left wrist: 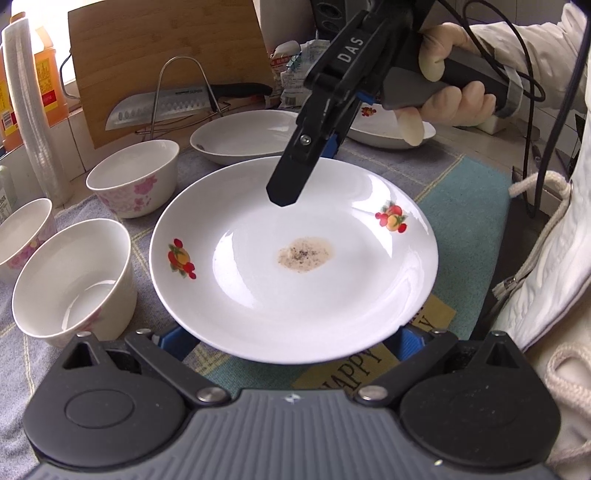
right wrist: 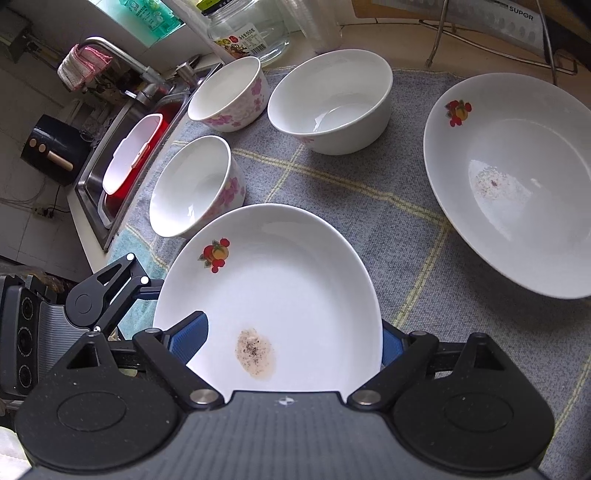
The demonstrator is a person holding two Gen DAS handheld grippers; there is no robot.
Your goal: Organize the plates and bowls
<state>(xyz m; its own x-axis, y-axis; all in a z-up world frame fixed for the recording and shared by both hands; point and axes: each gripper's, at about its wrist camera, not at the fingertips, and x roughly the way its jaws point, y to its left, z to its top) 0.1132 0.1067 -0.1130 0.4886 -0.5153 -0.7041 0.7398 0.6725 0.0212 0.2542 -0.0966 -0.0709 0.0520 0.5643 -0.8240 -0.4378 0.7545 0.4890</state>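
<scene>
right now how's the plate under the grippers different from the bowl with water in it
The plate is wide and shallow; the bowl is narrow with tall sides. The plate carries a dried brownish speckled stain at its centre; the bowl holds clear water. The plate's motif is red and orange fruit on the inner rim; the bowl's is pink flowers outside. Both are white and sit on the checked cloth.

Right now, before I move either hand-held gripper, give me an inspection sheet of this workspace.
Surface: grey checked cloth, dishes spread over it.
Job's things: stained plate at both grippers; second stained plate apart; three bowls upright, unstacked.
Clutter: knife on wire rack, cutting board, glass jar.
Grippers: left hand-held gripper and right hand-held gripper open, jaws wide at the stained plate's rim.
Cables: black cable by the hand.
Surroundings: sink with faucet beside the cloth.
</scene>
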